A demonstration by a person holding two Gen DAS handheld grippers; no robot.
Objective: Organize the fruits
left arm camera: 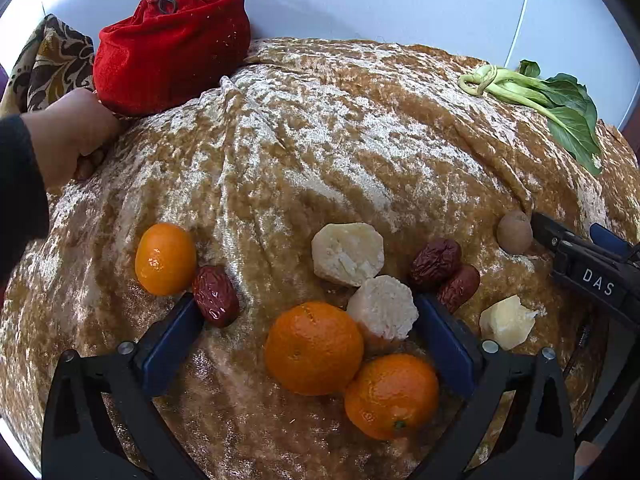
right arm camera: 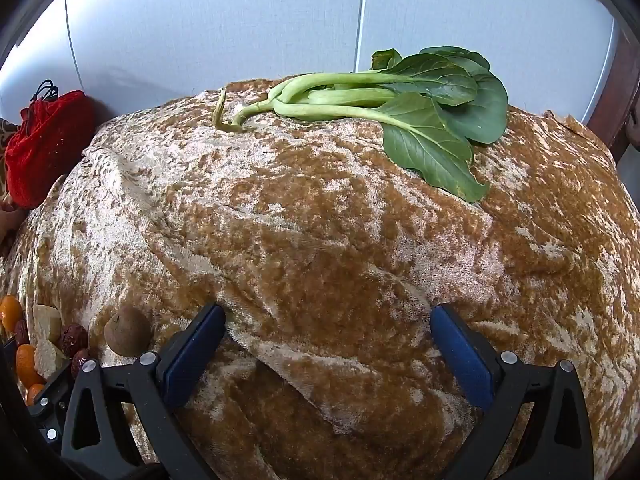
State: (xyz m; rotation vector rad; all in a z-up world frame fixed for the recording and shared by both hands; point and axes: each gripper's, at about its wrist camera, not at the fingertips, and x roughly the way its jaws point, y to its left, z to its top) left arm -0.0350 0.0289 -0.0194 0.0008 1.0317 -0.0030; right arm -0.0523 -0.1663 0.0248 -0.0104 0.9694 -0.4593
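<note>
Fruit lies scattered on the near part of a crushed golden-brown velvet cloth (left arm camera: 320,140): a small orange mandarin (left arm camera: 165,259) at the left touching a wrinkled dark-red jujube (left arm camera: 215,296), two larger orange mandarins (left arm camera: 314,347) touching each other near the middle, two pale peeled chunks (left arm camera: 347,253) just beyond them, two more jujubes to their right, a third pale chunk further right and a small brown round fruit (left arm camera: 514,232) beyond it. The left gripper (left arm camera: 308,324) hangs released above the big mandarins, jaws spread wide, nothing between the pads. The right gripper (right arm camera: 328,344) is likewise released over bare cloth, the brown fruit just to its left. A red velvet drawstring pouch (left arm camera: 172,46) sits far left, a person's hand (left arm camera: 72,136) beside it; leafy green bok choy (right arm camera: 400,108) lies far right. Risks, I judge: touching mandarins could roll apart when one is pinched, the soft cloth may bunch under a pad, and neighbouring pieces could be nudged.
</note>
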